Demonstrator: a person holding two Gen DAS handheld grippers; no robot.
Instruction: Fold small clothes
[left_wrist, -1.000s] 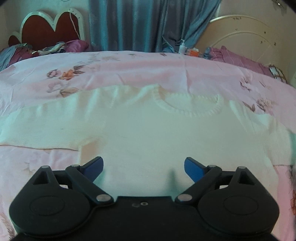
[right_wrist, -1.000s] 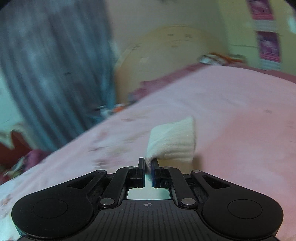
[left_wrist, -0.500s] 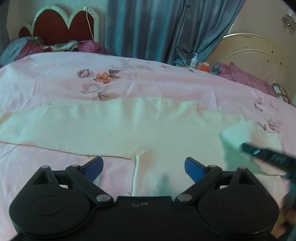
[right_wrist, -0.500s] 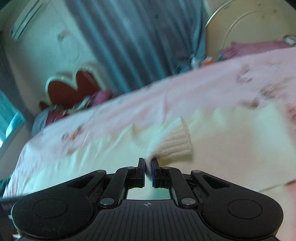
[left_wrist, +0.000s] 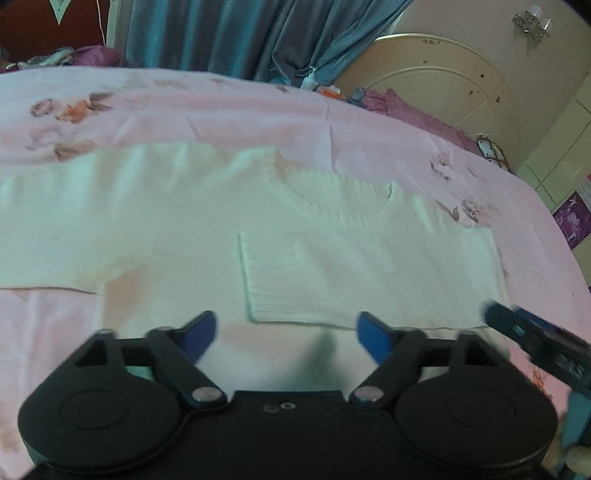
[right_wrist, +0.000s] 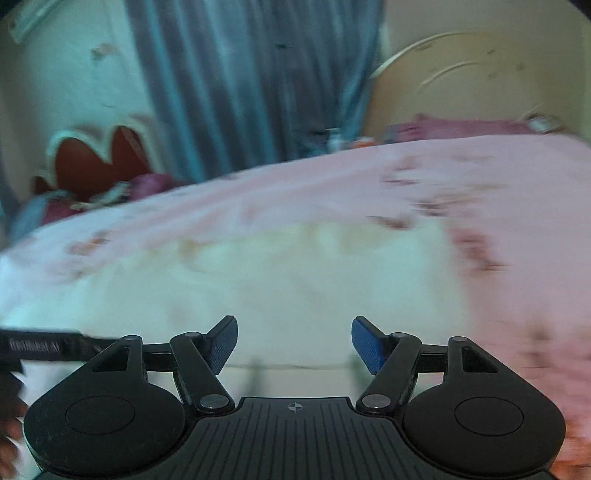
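Observation:
A white knit sweater (left_wrist: 177, 236) lies flat on the pink bed, collar away from me. Its right sleeve (left_wrist: 332, 280) is folded across the chest, the ribbed cuff near the middle. Its left sleeve (left_wrist: 48, 229) lies stretched out to the left. My left gripper (left_wrist: 284, 332) is open and empty just above the sweater's lower body. My right gripper (right_wrist: 291, 343) is open and empty over the blurred sweater (right_wrist: 295, 288). It also shows in the left wrist view at the right edge (left_wrist: 535, 339).
The pink floral bedspread (left_wrist: 221, 110) covers the bed. A cream headboard (left_wrist: 436, 81) and purple bedding (left_wrist: 417, 118) stand at the far right. Blue curtains (left_wrist: 229, 33) hang behind, small bottles (left_wrist: 314, 81) below them. A red heart-shaped headboard (right_wrist: 96, 158) stands far left.
My right gripper carried the right sleeve's cuff leftward over the sweater's chest, opened and let it go. The sleeve now lies folded across the body. My left gripper stayed open.

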